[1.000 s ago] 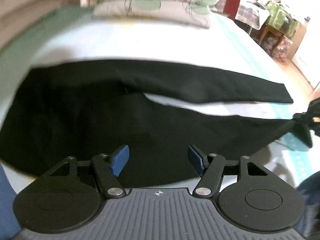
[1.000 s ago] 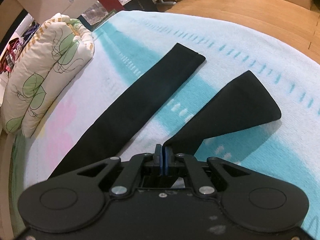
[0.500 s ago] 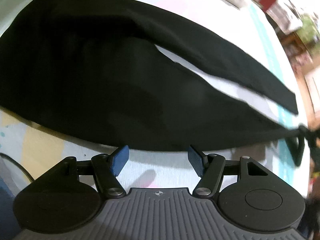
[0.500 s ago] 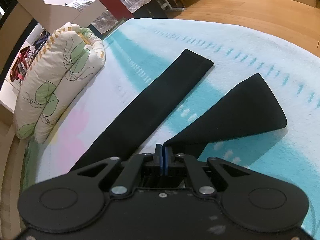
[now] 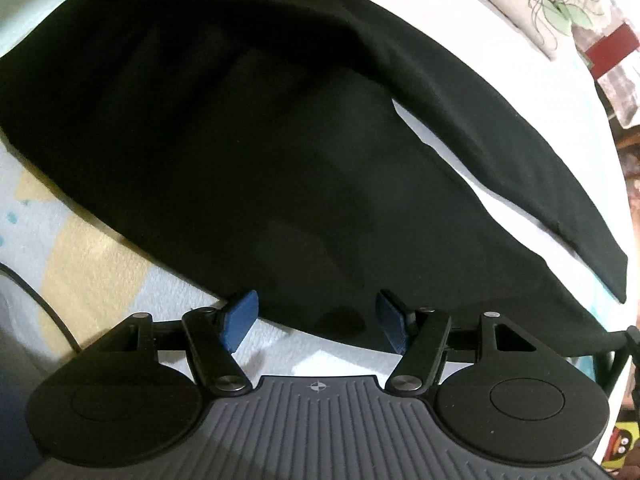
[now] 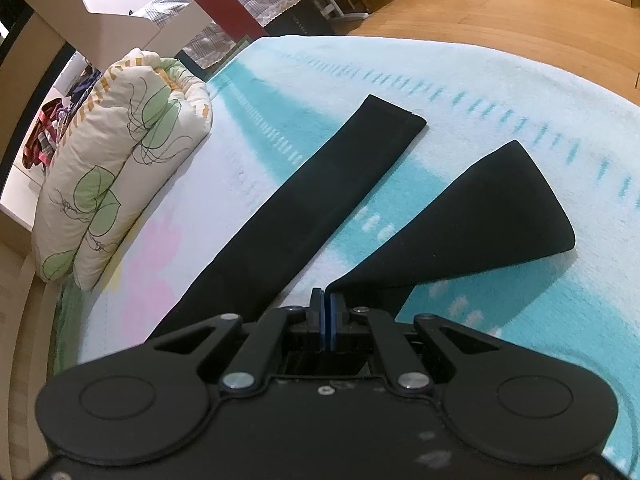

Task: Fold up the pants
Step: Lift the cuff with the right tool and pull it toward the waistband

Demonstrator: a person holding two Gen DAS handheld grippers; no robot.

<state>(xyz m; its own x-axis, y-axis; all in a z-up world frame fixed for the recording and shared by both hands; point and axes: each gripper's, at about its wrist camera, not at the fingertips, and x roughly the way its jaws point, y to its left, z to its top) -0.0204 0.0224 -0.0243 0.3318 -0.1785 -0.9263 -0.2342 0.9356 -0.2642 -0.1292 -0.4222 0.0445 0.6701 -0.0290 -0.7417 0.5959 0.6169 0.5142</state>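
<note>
**Near leg pinched, waist edge waiting to be caught**

The black pants [image 5: 248,152] lie spread on the bed [image 6: 500,92], waist end under the left hand-held gripper [image 5: 314,320] and both legs running away toward the far side. In the right wrist view the right hand-held gripper [image 6: 327,310] has its blue pads pressed together on the edge of the nearer leg [image 6: 480,224], which rises off the blanket in a shallow flap. The farther leg [image 6: 320,200] lies flat and straight.

The left hand-held gripper stands wide open and holds nothing. It points steeply down, and the near hem of the seat runs between its blue fingertips [image 5: 240,320]. To my eye the step is to catch that edge so the near half can be carried over onto the far half. Done well, the jaws should take both layers of cloth at the hem, not the blanket beneath, and the two hands should lift together so the leg does not twist.

The cloth looks smooth, matte and limp, with soft rolls near the seat; it will likely sag wherever it is unsupported. The blanket is fleecy, pale with turquoise bands, and may drag on the fabric. A plump leaf-printed quilt [image 6: 120,184] sits folded beside the far leg, well clear.
</note>
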